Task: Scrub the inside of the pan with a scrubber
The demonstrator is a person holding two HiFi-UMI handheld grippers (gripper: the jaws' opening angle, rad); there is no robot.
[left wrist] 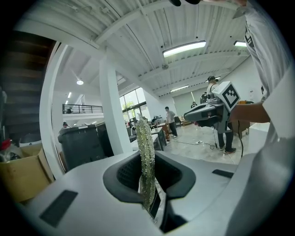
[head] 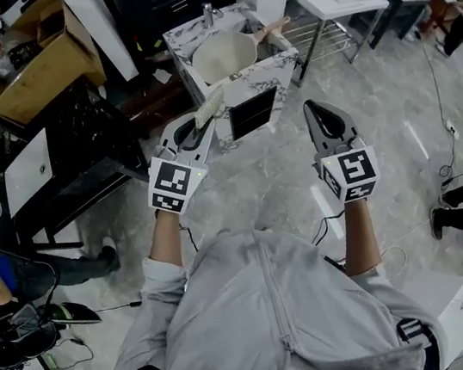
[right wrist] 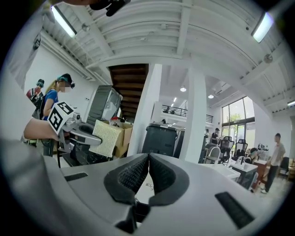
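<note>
Left gripper was clamped on the scrubber, pad edge-on and sticking up past the jaws. Right gripper was closed on nothing. Pan sat well ahead on the marble counter, far from both. Step looked like approach, with scrubbing not started. Next move likely needs the left carried forward and down into the pan, with the right maybe steadying the handle. Pan interior was too small to judge, and neither gripper view showed it.

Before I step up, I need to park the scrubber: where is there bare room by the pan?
The marble ledge between the pan and the counter's front edge looks bare, widest toward its right corner. The basin is filled by the pan, its handle crosses the right rim, and the faucet crowds the back.
</note>
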